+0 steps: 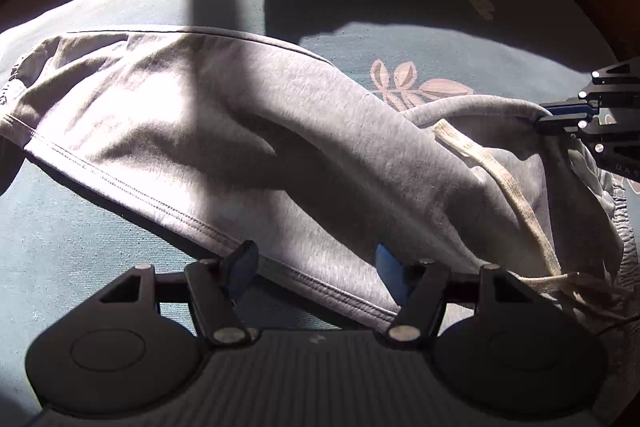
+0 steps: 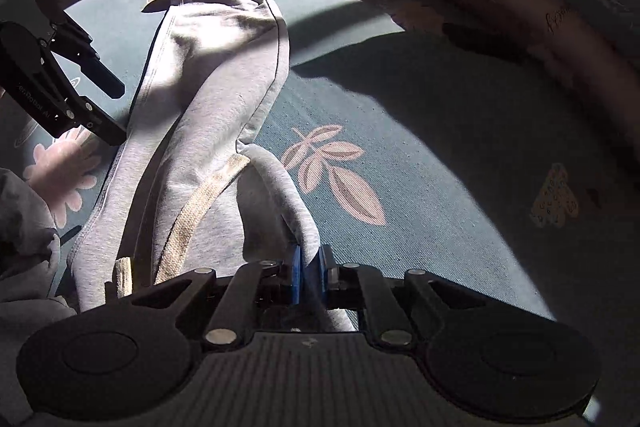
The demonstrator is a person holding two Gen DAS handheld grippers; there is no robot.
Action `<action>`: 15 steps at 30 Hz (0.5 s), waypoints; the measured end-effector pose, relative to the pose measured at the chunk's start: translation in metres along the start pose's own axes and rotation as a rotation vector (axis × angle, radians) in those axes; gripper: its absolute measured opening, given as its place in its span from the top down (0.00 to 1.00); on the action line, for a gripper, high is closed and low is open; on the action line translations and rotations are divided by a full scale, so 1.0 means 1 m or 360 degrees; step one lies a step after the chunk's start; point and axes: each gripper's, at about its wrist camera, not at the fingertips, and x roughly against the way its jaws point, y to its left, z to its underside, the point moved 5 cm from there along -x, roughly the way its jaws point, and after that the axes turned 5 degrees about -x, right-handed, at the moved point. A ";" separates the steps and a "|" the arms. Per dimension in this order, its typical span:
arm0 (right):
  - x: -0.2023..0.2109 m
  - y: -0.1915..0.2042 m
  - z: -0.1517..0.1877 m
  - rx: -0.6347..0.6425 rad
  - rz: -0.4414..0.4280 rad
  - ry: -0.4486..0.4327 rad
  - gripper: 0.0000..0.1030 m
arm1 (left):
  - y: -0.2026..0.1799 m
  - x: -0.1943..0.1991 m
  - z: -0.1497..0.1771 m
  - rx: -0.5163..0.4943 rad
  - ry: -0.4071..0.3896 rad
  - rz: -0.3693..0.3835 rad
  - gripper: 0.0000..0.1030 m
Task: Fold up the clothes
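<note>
Sweatpants [image 2: 208, 99], grey, lie lengthwise on your floral blue bedsheet [image 2: 420, 163], long axis running from the waistband under your right gripper [image 2: 309, 275] away to the far cuffs. That right gripper is clenched on the waistband edge; your left gripper [image 1: 316, 259] stands released, straddling the hemmed side seam without pinching.

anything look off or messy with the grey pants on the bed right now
Nothing damaged. The grey pants lie twisted and rumpled, not flat, on the blue floral bedspread, and the cream drawstring trails loose across them. The right gripper is shut on a fabric fold; the left gripper stands open.
</note>
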 end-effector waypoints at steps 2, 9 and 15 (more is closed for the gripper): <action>0.004 -0.011 -0.001 -0.0011 0.0085 0.0001 0.90 | -0.001 0.001 0.000 -0.0008 -0.0002 0.0001 0.36; -0.014 -0.033 0.011 -0.0132 0.0250 0.0095 0.90 | 0.002 -0.003 0.002 0.0014 0.0005 -0.0008 0.36; -0.031 -0.042 0.018 -0.0373 0.0202 0.0080 0.76 | 0.004 -0.002 0.004 0.0001 0.0006 -0.0010 0.36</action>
